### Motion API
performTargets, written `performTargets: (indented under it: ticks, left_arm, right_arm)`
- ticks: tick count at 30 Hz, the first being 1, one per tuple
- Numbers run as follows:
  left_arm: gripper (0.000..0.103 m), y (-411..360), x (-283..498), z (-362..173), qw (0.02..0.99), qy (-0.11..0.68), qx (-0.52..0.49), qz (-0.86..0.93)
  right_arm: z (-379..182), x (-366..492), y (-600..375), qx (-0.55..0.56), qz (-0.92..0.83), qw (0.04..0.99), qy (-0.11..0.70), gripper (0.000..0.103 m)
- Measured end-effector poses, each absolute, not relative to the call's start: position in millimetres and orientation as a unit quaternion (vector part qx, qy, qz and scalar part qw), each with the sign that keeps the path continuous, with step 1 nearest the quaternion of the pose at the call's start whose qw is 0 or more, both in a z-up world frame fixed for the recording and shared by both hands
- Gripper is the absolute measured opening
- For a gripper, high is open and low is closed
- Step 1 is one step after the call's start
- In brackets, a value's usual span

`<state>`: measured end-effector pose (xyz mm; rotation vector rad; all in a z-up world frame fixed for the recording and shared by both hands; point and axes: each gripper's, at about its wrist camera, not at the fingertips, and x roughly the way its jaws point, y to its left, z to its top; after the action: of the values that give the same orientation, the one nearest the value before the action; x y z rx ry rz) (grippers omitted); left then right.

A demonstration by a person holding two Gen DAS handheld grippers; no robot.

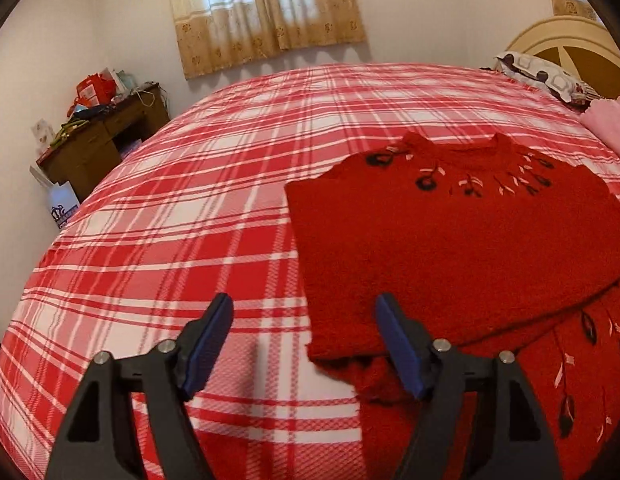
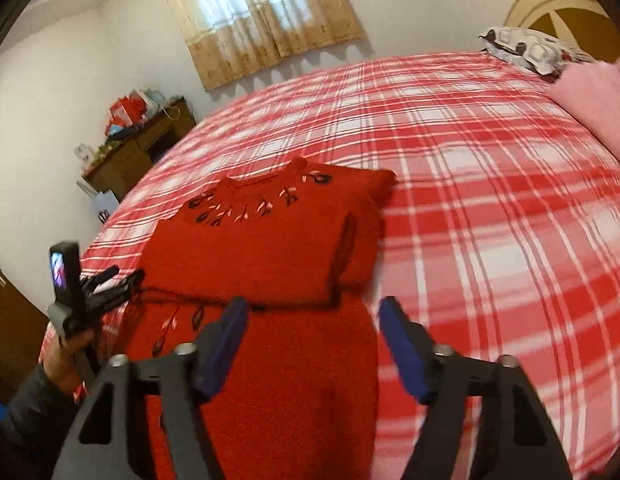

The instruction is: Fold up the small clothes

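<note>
A red sweater (image 1: 449, 240) lies near the bed's (image 1: 190, 200) front edge, sides tucked in, its lower half not yet folded up. The left gripper (image 1: 306, 344) and right gripper (image 2: 313, 344) both hover above it, jaws wide, holding nothing

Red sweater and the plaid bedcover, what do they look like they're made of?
Red sweater: looks like fuzzy knitted wool or acrylic, matte, with a nappy surface and stitched dark flower motifs. Plaid bedcover: seems a thin woven cotton-type sheet, flat and matte, with a fine weave texture; exact fibres cannot be told.
</note>
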<state>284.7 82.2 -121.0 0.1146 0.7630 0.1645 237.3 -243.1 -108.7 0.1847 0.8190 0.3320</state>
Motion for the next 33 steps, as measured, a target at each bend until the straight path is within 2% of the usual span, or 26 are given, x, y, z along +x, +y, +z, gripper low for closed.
performTargets:
  ticks: [3,4,6,7,8,9,12,15,17,18,19,26,33]
  left_arm:
    - [0.080,77.7,284.2,-127.3,0.923,0.375,0.051,0.072]
    - [0.081,77.1,283.0,-127.1,0.923,0.374,0.052,0.071]
    - [0.089,81.1,282.5,-127.9,0.924,0.373,0.044,0.068]
    - [0.094,84.1,283.4,-129.2,0.922,0.379,0.034,0.066]
    - [0.095,90.9,284.6,-133.6,0.921,0.383,0.025,0.064]
    - [0.095,93.2,284.9,-134.6,0.920,0.386,0.016,0.061]
    - [0.099,97.2,285.3,-136.3,0.919,0.391,-0.001,0.054]
    - [0.102,95.7,283.3,-136.3,0.920,0.388,0.001,0.060]
    - [0.103,93.8,283.0,-136.7,0.920,0.386,0.008,0.065]
    - [0.103,92.5,282.9,-137.0,0.920,0.386,0.012,0.067]
    - [0.103,92.7,283.4,-136.9,0.920,0.387,0.013,0.067]
    - [0.103,98.3,283.7,-138.0,0.918,0.391,-0.004,0.061]
    - [0.103,97.3,283.3,-138.5,0.919,0.390,0.001,0.062]
  right_arm:
    - [-113.8,274.5,-228.4,0.070,0.142,0.899,0.408,0.056]
    - [-117.9,283.7,-223.3,0.059,0.137,0.898,0.413,0.048]
    - [-129.7,300.2,-216.5,0.056,0.127,0.893,0.429,0.040]
    - [-140.5,309.5,-211.6,0.049,0.125,0.885,0.446,0.031]
    - [-148.7,314.8,-208.3,0.030,0.109,0.883,0.455,0.023]
    - [-158.9,319.1,-208.1,0.006,0.069,0.884,0.463,0.021]
    - [-163.0,315.2,-215.5,0.016,0.052,0.885,0.463,0.022]
    - [-147.6,302.3,-198.3,-0.047,0.018,0.895,0.444,0.022]
    - [-132.7,294.7,-183.4,-0.053,0.028,0.906,0.419,0.030]
    - [-127.3,294.1,-176.2,-0.049,0.053,0.909,0.411,0.040]
    - [-125.0,294.0,-169.4,-0.046,0.076,0.908,0.410,0.045]
    - [-159.1,304.3,-161.0,-0.024,0.112,0.876,0.468,0.044]
    - [-157.0,290.4,-191.4,0.001,0.135,0.879,0.458,0.040]
